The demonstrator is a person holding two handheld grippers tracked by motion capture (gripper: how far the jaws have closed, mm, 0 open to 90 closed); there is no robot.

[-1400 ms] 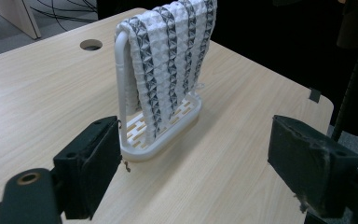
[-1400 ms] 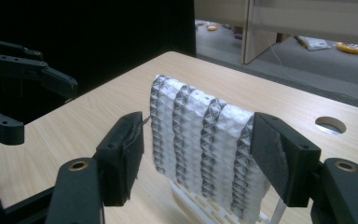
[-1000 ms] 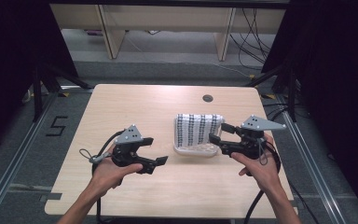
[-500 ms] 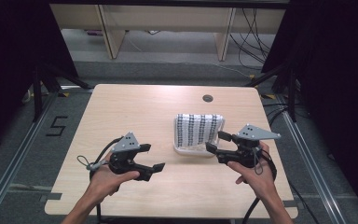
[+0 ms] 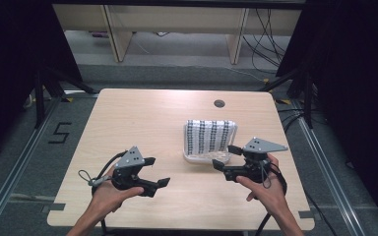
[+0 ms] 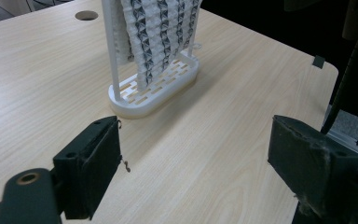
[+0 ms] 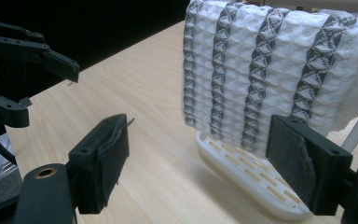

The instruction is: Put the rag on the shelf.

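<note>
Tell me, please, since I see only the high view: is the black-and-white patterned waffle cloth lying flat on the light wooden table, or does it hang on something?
Observer: It hangs. The right gripper view shows the black-and-white patterned waffle cloth draped over a white plastic rack with a slotted oval base.
Operator: Understood. Does the right gripper already grip the cloth?
Observer: No. The right gripper has just been opening its jaws. They stand wide, with nothing between the pads, and the cloth hangs just beyond them.
</note>
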